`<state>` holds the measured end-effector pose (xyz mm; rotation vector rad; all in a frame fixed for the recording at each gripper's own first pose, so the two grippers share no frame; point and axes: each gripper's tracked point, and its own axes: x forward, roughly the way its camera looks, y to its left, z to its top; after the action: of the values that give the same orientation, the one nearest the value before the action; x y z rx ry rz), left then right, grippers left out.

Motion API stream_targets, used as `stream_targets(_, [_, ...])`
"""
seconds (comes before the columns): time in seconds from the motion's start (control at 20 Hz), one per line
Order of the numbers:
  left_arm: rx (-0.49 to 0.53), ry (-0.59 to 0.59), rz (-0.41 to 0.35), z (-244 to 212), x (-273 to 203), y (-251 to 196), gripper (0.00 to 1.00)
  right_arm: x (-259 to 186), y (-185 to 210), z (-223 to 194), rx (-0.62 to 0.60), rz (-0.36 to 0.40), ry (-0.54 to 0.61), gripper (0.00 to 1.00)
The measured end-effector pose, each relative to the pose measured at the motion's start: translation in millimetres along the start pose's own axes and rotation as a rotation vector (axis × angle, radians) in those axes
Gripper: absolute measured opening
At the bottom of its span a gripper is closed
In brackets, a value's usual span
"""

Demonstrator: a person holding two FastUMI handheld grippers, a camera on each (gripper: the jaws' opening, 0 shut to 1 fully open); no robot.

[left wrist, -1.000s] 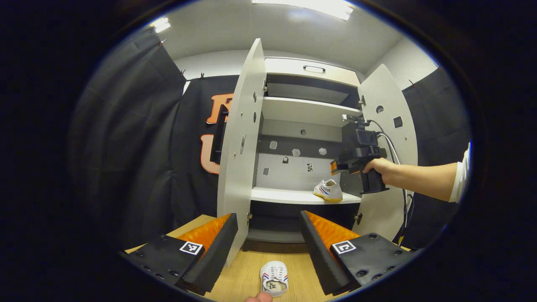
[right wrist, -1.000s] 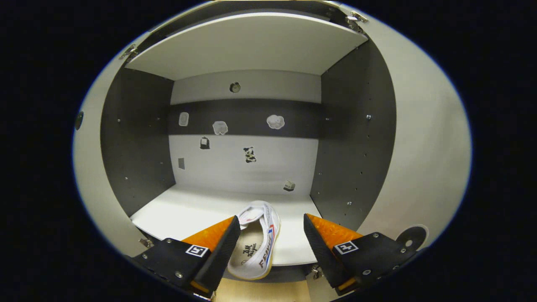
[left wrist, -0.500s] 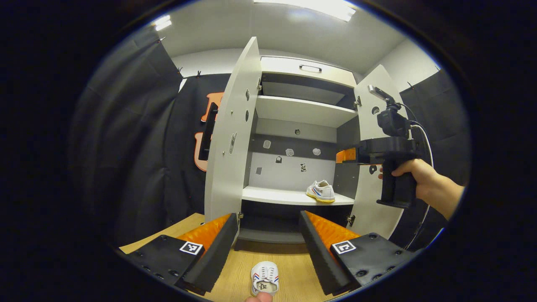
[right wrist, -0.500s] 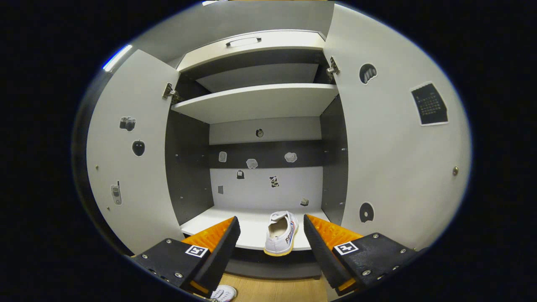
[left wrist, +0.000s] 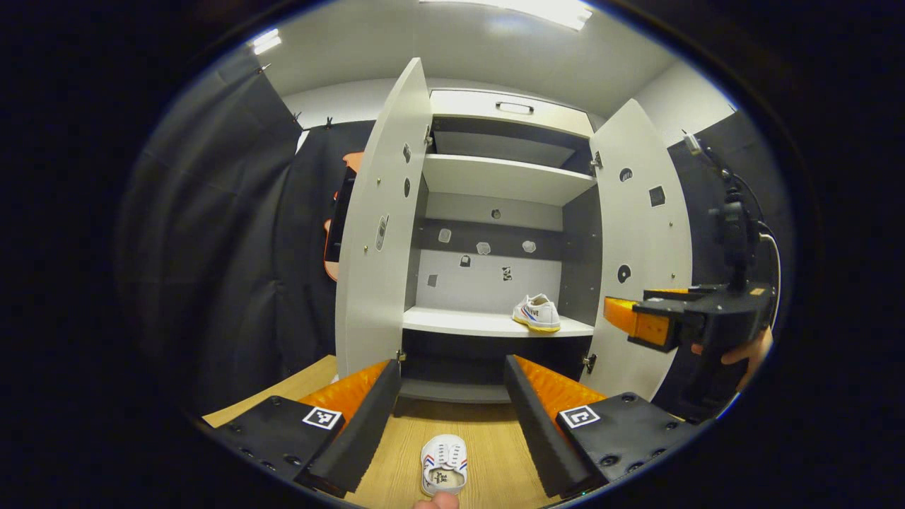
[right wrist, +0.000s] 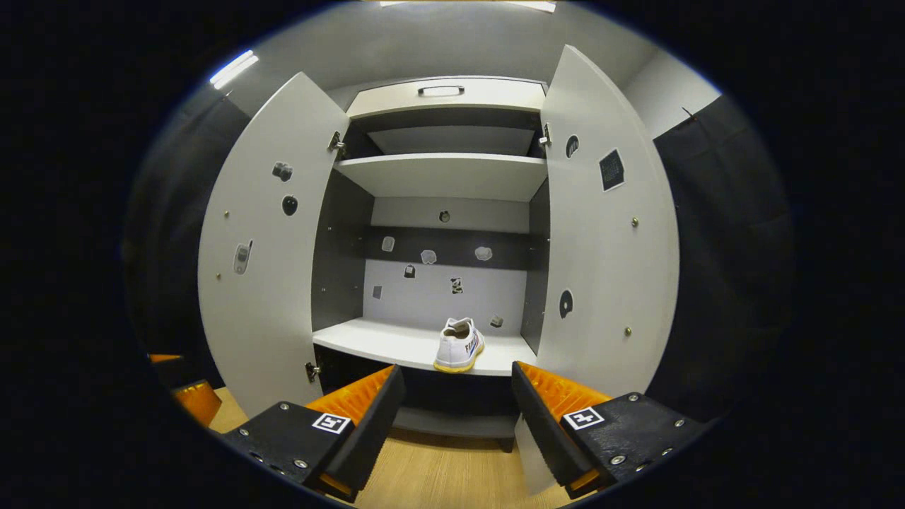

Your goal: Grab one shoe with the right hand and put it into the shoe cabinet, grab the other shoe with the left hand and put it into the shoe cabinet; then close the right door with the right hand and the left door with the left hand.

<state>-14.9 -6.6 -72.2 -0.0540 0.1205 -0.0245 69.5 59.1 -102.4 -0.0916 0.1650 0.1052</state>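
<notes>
The left gripper (left wrist: 447,406) hangs wide open and empty over 1 shoe (left wrist: 444,473) on the floor (toe toward the cabinet (left wrist: 506,180)); it should drop straight, clamping its sides. The right gripper (right wrist: 452,417) is open, empty; the other shoe (right wrist: 459,345) sits shelved

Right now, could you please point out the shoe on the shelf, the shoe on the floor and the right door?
shoe on the shelf (right wrist: 459,344), right gripper view, heel.
shoe on the floor (left wrist: 444,464), left gripper view, laces.
right door (right wrist: 601,276), right gripper view, inner face.
</notes>
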Motion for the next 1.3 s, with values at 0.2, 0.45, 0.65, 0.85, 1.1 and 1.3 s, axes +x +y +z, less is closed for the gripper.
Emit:
stream_targets(0.2, [0.004,0.02,0.002,-2.1,6.3,-0.9,0.96,-32.3,1.5,-21.7,0.006,0.008,-0.011,0.94])
stream_targets(0.45, [0.001,0.171,-0.019,-58.7,33.3,6.0,0.99,-54.9,-14.3,-29.7,0.095,-0.01,-0.023,0.94])
stream_targets(0.65, [-0.007,0.454,-0.107,-169.6,38.9,12.3,0.96,-67.3,-29.4,-42.3,0.094,-0.012,-0.012,0.94])
stream_targets(0.85, [0.026,0.686,-0.067,-264.8,38.9,37.1,0.97,-72.2,-34.8,-49.6,0.106,0.007,-0.022,0.94])
stream_targets(1.1, [0.039,0.872,-0.015,-333.5,33.3,56.8,0.98,-65.1,-49.2,-63.3,0.121,-0.02,0.004,0.94])
stream_targets(1.3, [0.085,0.875,0.011,-354.2,49.7,68.2,0.99,-56.9,-55.5,-66.8,0.134,-0.033,0.015,0.94])
